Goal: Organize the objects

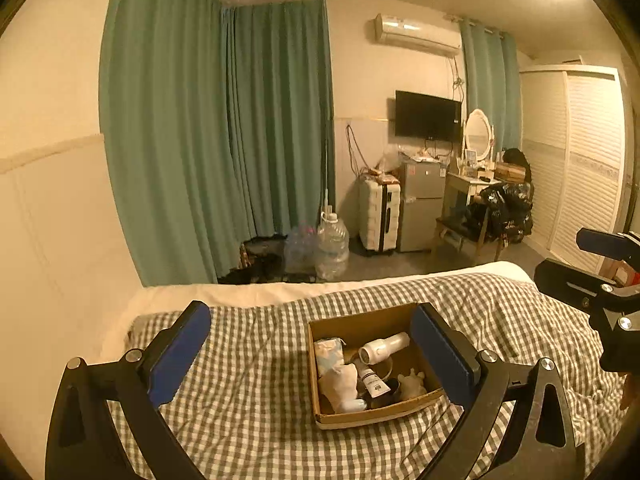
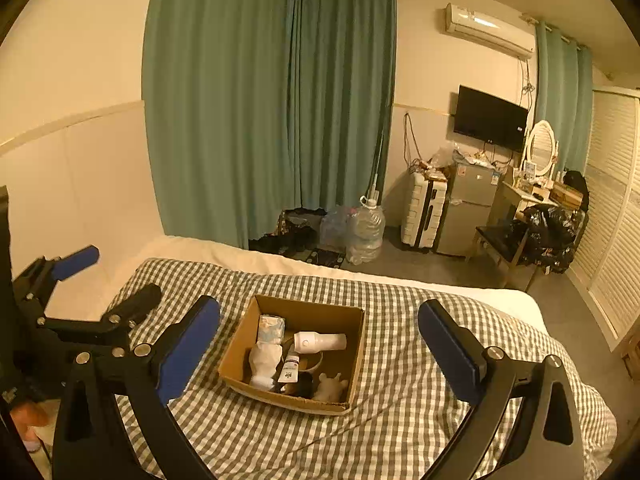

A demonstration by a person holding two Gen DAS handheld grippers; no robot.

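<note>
1. Left gripper (image 1: 316, 354): jaws spread wide, nothing between the blue pads; it hangs above the checked blanket (image 1: 248, 392), with the cardboard box (image 1: 376, 416) showing between its fingers toward the right one.
2. Right gripper (image 2: 320, 350): jaws likewise spread wide and empty, raised over the bed with the cardboard box (image 2: 240, 354) lying between its fingers in the view. The left gripper appears at the left edge of this view, apart from the box.
3. Cardboard box: open-topped, resting on the checked blanket near the middle of the bed, one corner turned toward the cameras.
4. Box contents, left side: a pale blue-and-white packet (image 2: 272, 328) at the far end; a white soft item (image 2: 264, 362) just in front of it.
5. Box contents, centre: a white cylindrical device (image 2: 320, 341) lying on its side across the middle; below it a small white tube with a dark label (image 2: 291, 372); a dark object beside the tube, which cannot be identified.
6. Box contents, near right corner: a small white plush figure (image 2: 331, 387).
7. Surroundings: green curtains (image 2: 256, 112) behind the bed; a large water bottle (image 2: 366, 236), white suitcase (image 2: 424, 212) and small fridge (image 2: 466, 212) along the far wall.
</note>
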